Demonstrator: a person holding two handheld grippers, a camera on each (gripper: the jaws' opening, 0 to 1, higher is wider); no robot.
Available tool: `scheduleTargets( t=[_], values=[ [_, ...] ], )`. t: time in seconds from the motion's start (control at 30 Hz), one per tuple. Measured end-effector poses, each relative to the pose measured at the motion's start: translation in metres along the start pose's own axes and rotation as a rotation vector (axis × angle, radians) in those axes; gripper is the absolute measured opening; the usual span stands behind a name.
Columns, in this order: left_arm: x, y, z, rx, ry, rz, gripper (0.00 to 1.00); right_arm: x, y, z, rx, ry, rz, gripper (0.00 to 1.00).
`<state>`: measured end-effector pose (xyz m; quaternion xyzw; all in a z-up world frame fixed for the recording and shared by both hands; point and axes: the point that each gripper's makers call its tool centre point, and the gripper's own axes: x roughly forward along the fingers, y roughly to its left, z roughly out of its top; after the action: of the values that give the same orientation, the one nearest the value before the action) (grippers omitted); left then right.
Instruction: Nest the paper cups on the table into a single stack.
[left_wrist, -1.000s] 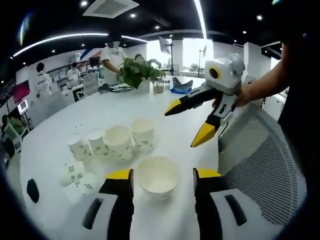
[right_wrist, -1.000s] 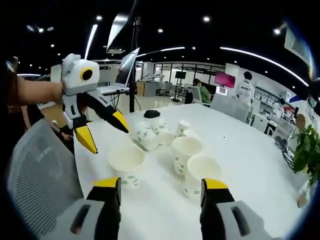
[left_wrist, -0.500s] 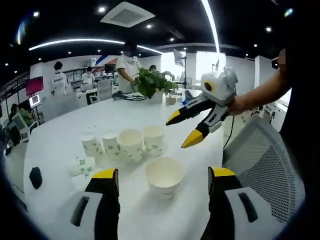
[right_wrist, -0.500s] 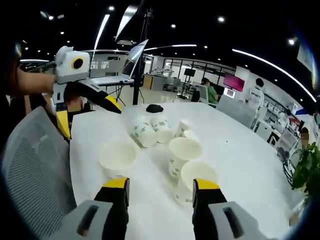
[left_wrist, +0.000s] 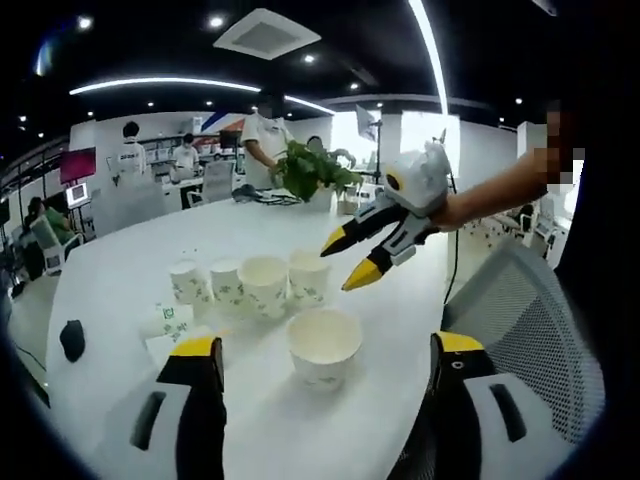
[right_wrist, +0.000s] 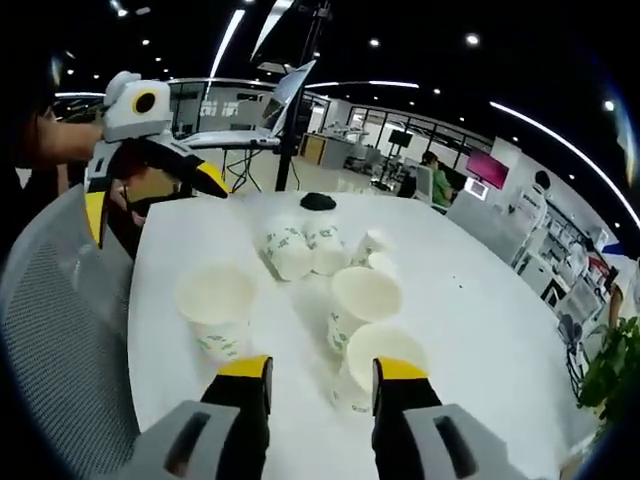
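Several white paper cups with green print stand on the white table (left_wrist: 130, 270). One wide cup (left_wrist: 323, 345) stands alone nearest my left gripper (left_wrist: 327, 345), whose jaws are wide open and held back from it. Behind it, a row of cups (left_wrist: 264, 285) stands upright, and more cups lie on their sides (left_wrist: 172, 322). My right gripper (left_wrist: 345, 262) hovers open above the row. In the right gripper view, my right gripper (right_wrist: 322, 368) is open and empty, just short of the nearest upright cup (right_wrist: 385, 350). The lone cup (right_wrist: 215, 305) stands left, with the left gripper (right_wrist: 153, 198) open beyond it.
A grey mesh chair (left_wrist: 530, 330) stands at the table's edge, and it appears again (right_wrist: 50, 330) in the right gripper view. A black mouse (left_wrist: 71, 340) lies on the table. A potted plant (left_wrist: 315, 170) sits at the far side. People stand in the background.
My left jaws have spread wider and drawn back from the lone cup. My right jaws have narrowed and moved in over the row of cups.
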<state>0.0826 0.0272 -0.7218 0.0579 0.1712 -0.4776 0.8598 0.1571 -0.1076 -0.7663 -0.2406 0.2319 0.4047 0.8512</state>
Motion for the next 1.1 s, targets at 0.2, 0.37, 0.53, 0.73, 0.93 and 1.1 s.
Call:
scheduleTargets(
  t=[0.2,0.37,0.53,0.73,0.93,1.1],
  values=[
    [-0.003,-0.001,-0.001,-0.005,0.001,-0.005,0.89,0.007,-0.004,-0.002,0.010,0.017,0.019,0.35],
    [-0.003,0.001,-0.003,-0.015,0.008,-0.004,0.92,0.012,-0.007,-0.003,0.001,0.030,0.035,0.31],
    [-0.003,0.000,-0.006,-0.025,0.015,-0.009,0.95,0.017,-0.007,-0.005,-0.028,0.053,0.061,0.25],
    [-0.002,0.000,-0.009,-0.030,0.028,-0.011,0.94,0.024,-0.010,-0.013,-0.076,0.087,0.074,0.22],
    [-0.002,0.000,-0.011,-0.029,0.034,-0.016,0.93,0.025,-0.011,-0.012,-0.073,0.083,0.089,0.14],
    [-0.002,-0.001,-0.010,-0.023,0.030,-0.024,0.91,0.024,-0.009,-0.012,-0.067,0.083,0.103,0.07]
  ],
)
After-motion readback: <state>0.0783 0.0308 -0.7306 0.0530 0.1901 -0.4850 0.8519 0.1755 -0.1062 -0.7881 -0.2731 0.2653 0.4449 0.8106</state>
